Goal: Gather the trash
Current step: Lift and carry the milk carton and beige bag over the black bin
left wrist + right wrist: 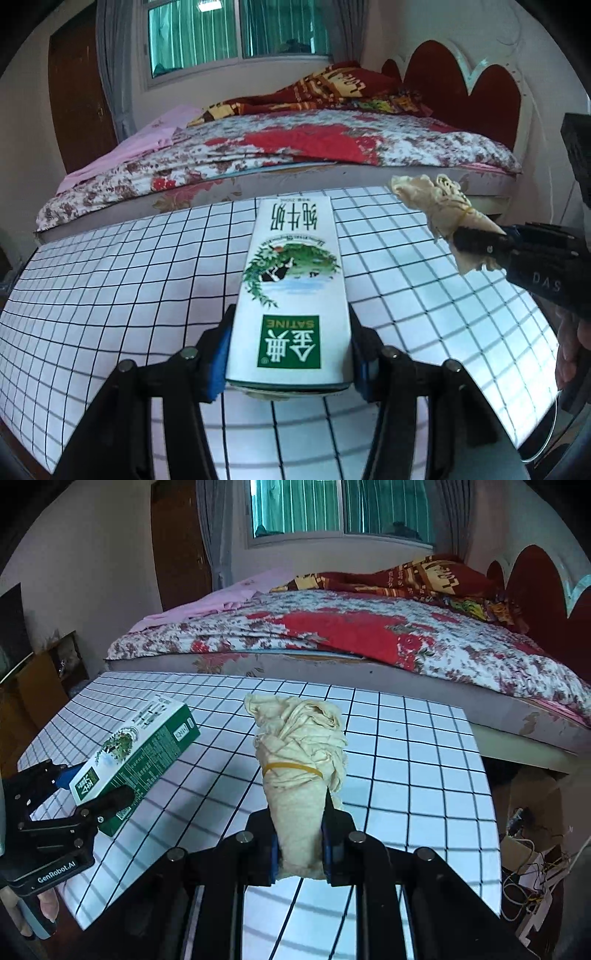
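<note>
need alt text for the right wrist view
The right tool grips a beige rag bundle tied with a rubber band, above a grid-patterned table. At left, the left tool holds a milk carton.

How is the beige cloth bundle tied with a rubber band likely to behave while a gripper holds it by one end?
The cloth bundle is probably soft: the right gripper's pads pinch its narrow end in. It looks light, standing out unsupported. The rubber band likely keeps it from unrolling, though the loose top folds may flop.

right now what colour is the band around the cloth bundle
Yellow: a thin rubber band circles the cream cloth bundle. It shows best in the right wrist view.
</note>
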Demonstrator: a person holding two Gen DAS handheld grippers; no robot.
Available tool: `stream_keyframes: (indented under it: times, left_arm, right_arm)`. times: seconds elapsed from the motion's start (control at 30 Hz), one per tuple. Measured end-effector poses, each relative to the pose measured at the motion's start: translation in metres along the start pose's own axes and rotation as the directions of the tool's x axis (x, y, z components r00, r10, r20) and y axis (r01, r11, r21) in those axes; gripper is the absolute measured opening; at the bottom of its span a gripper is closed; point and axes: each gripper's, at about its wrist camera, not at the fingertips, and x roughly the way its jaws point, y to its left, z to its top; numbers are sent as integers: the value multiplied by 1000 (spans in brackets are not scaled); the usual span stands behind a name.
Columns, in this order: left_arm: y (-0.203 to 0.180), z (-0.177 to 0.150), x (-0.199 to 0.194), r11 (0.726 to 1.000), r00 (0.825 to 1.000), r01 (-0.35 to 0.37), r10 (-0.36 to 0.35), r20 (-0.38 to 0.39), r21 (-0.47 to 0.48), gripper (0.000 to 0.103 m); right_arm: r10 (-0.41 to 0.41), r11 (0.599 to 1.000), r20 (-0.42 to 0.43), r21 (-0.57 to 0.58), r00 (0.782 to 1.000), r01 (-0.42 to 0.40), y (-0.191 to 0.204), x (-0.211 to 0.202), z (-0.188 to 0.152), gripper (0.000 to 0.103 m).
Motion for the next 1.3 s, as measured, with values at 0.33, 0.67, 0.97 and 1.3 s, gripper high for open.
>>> stream_keyframes:
  times: [0.33, 0.67, 0.97, 1.3]
  left_arm:
    - [-29, -13, -74, 1000, 997, 31, -31, 65, 0, 53]
    - [-64, -30, -144, 999, 992, 35, -39, 121, 34, 53]
    - [-114, -49, -177, 994, 982, 71, -85, 169, 85, 53]
    - [-176, -60, -178, 970, 962, 175, -205, 181, 170, 53]
  right_arm:
    - [-12, 1000, 65, 21, 998, 10, -2, -81, -29, 18]
    - [-12, 997, 146, 78, 989, 0, -10, -168, -62, 18]
    - [-48, 995, 185, 95, 981, 31, -29, -223, -97, 18]
    - [-143, 975, 208, 196, 968, 102, -82, -266, -135, 18]
